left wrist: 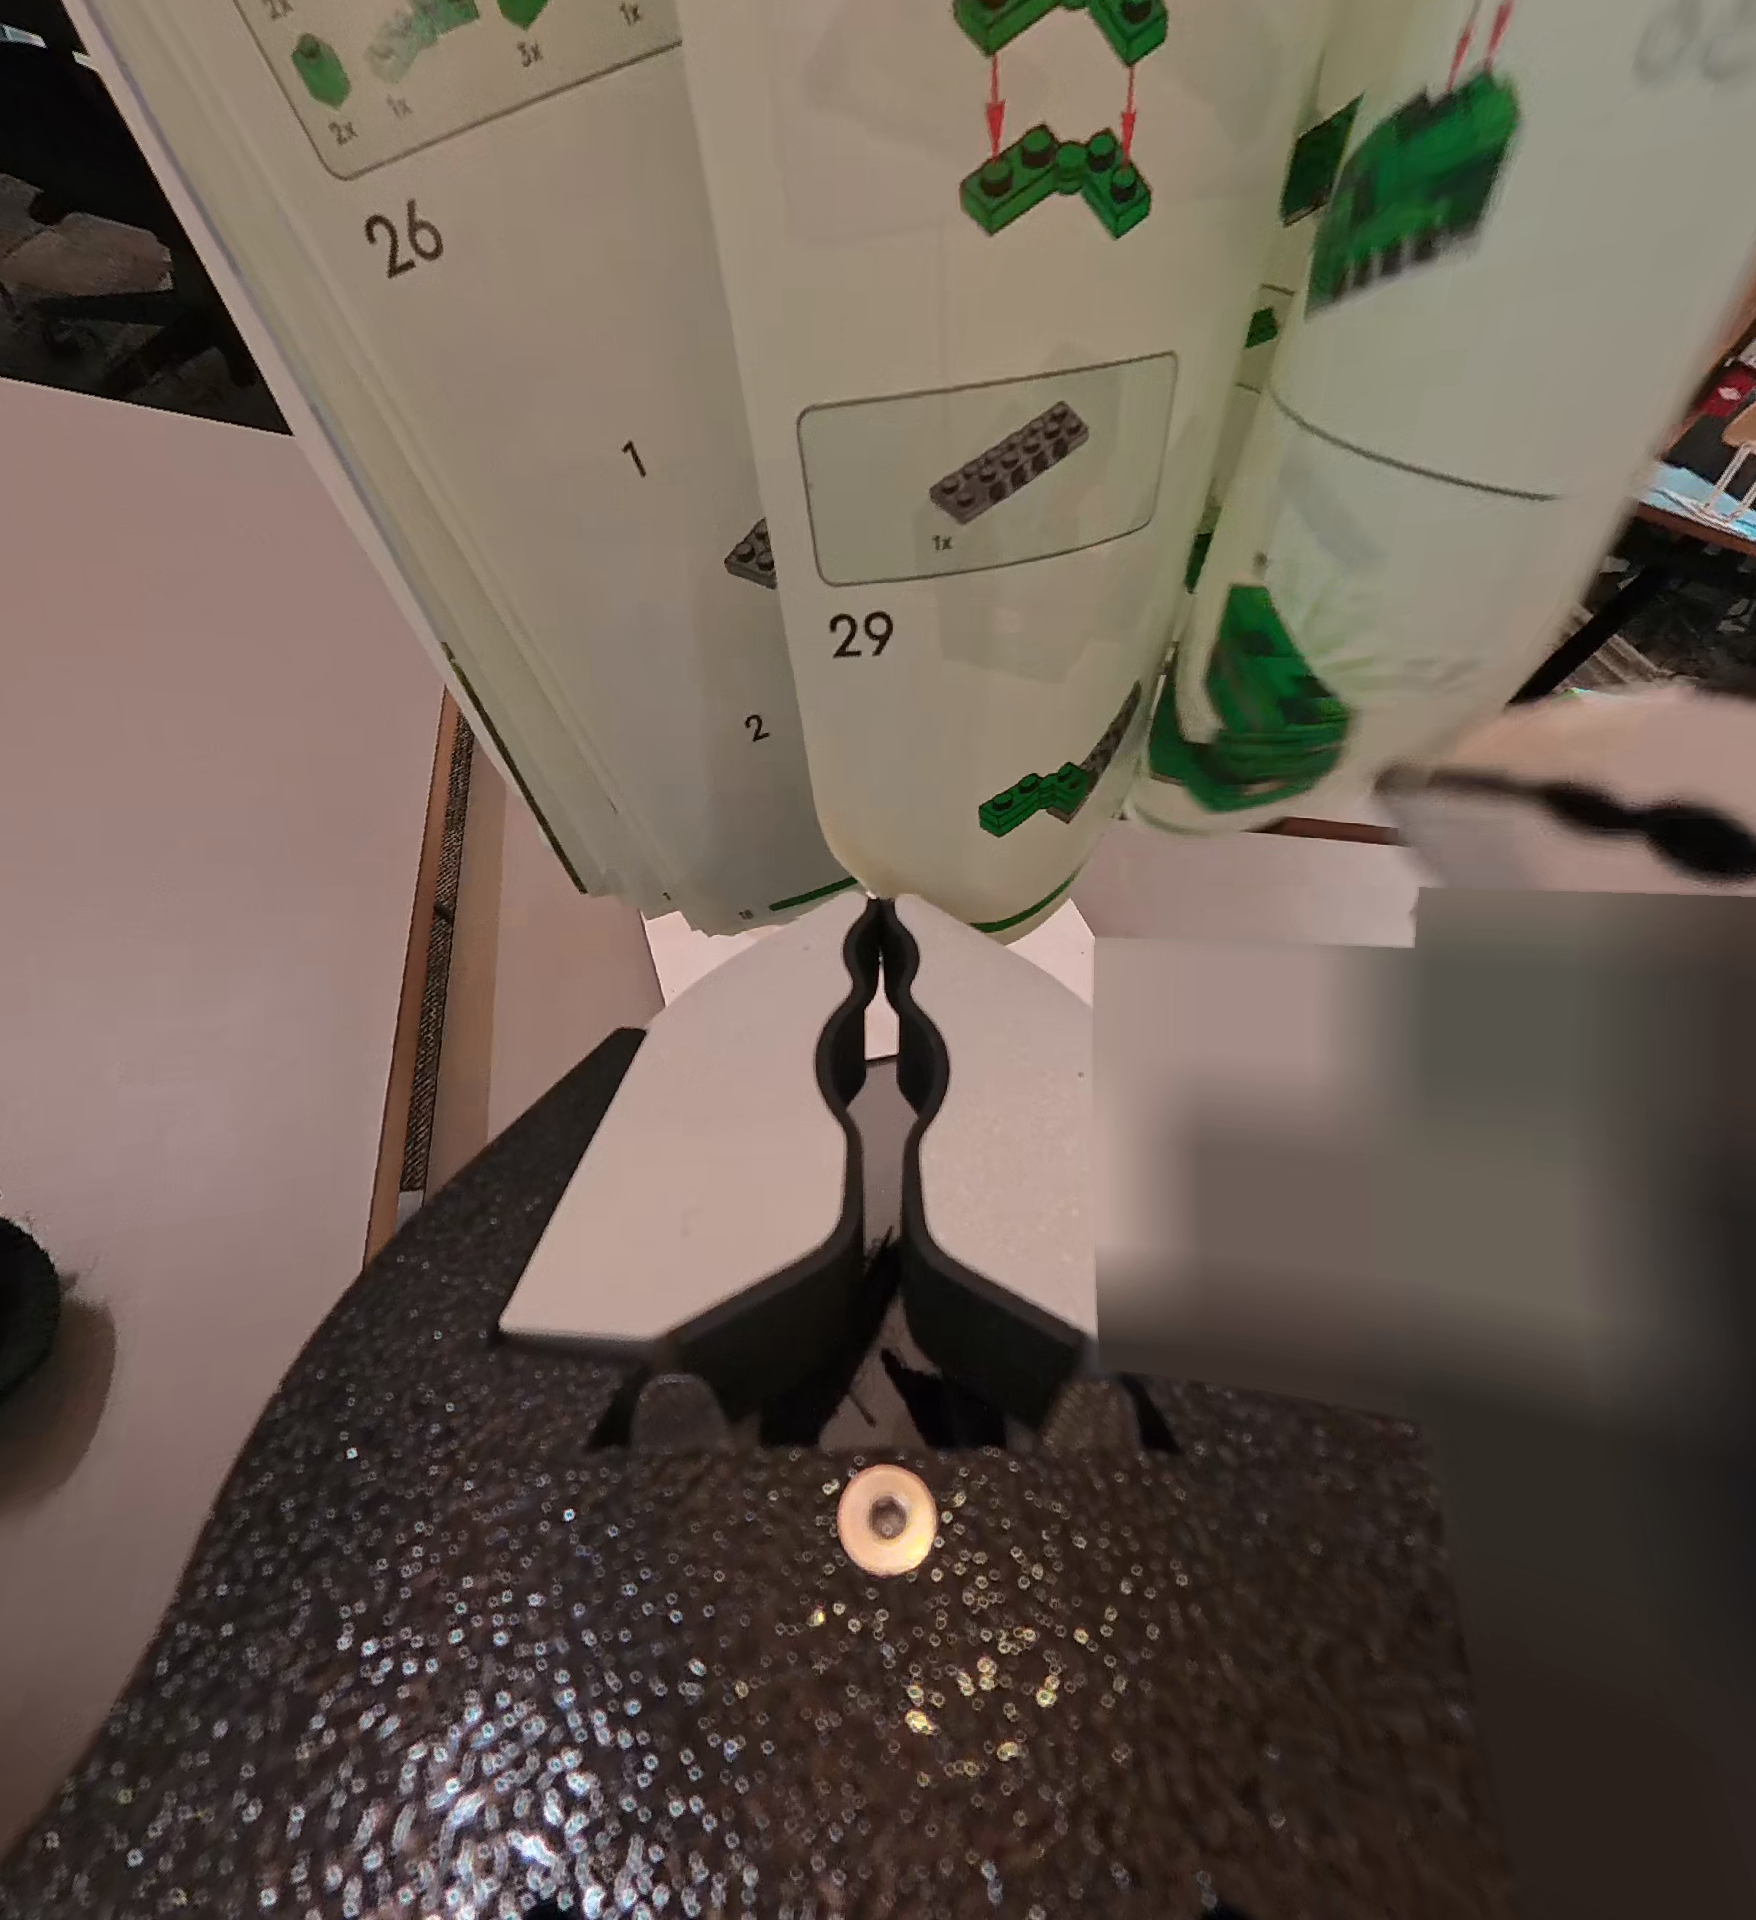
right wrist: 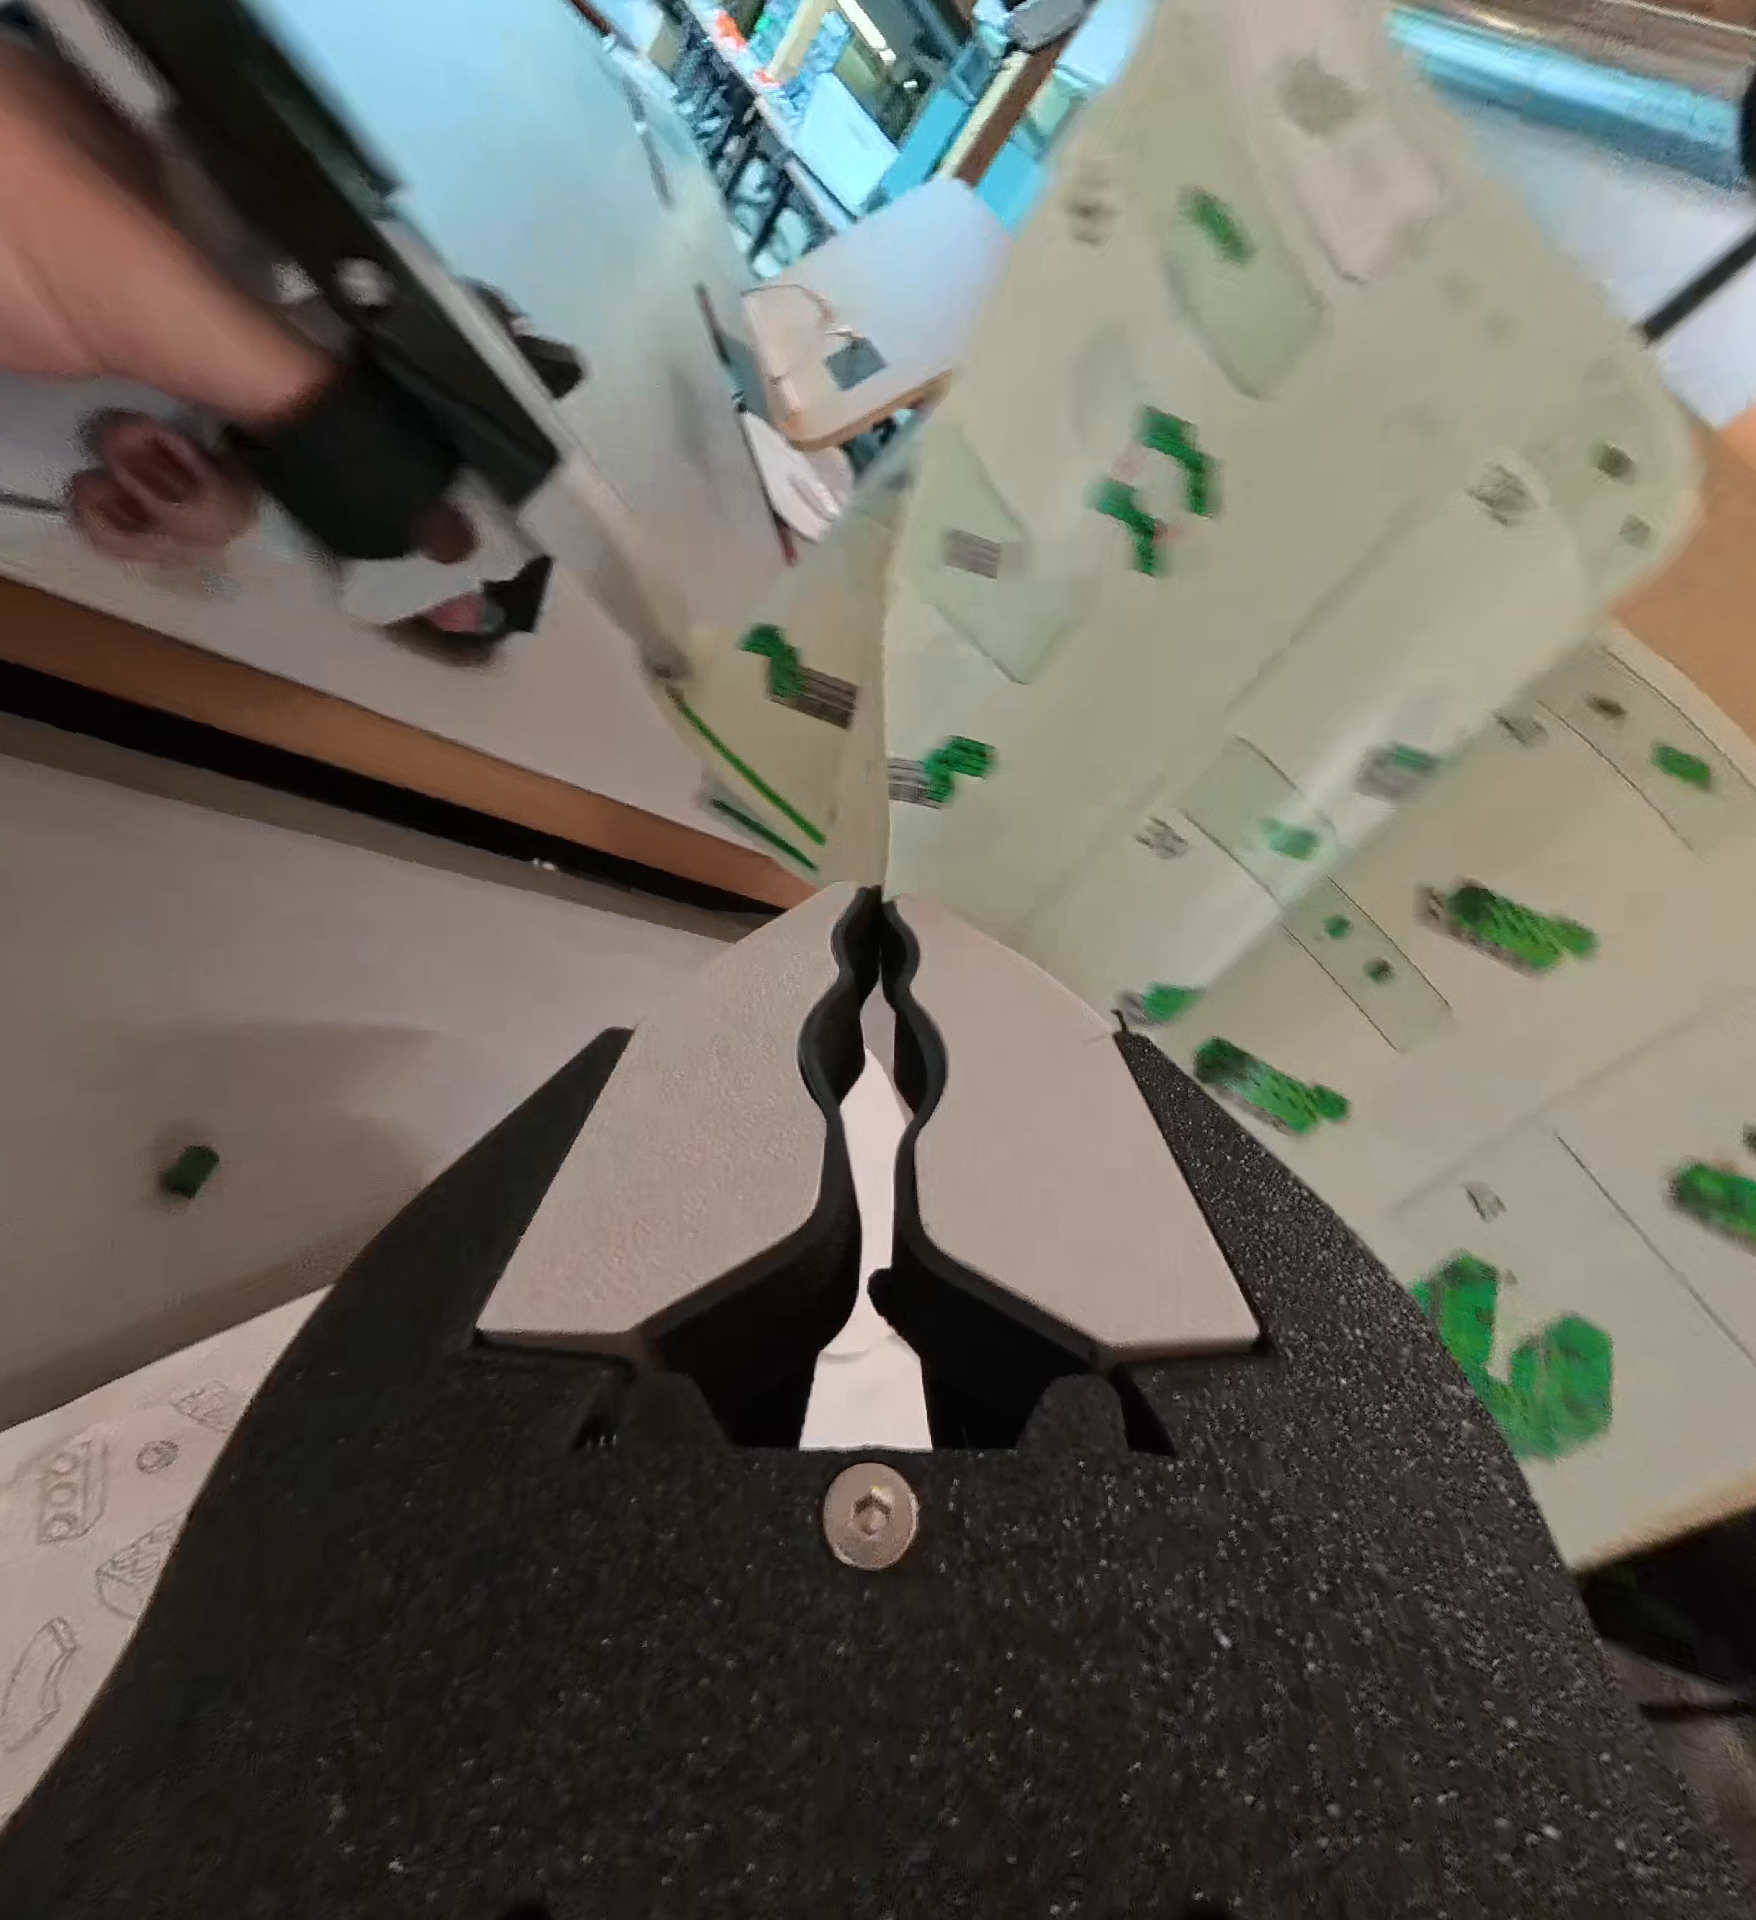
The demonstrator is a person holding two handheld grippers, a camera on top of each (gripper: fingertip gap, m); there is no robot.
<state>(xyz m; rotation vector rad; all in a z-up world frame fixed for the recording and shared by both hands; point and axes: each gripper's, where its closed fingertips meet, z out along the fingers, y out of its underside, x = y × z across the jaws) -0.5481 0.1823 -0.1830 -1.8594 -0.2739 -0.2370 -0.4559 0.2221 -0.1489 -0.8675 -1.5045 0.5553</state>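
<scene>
Pale-green booklet [left wrist: 957, 623]: thin, limp paper pages. Left gripper [left wrist: 879, 914] and right gripper [right wrist: 876, 904] jaws each pinch a page edge above the counter [left wrist: 178, 831].

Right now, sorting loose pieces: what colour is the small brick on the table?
Green brick; right wrist view.

Two grippers [left wrist: 879, 914] [right wrist: 876, 904], one instruction booklet [left wrist: 957, 675] [right wrist: 1217, 727], one loose green brick [right wrist: 190, 1169] and two white tables [left wrist: 157, 831] in view.
</scene>
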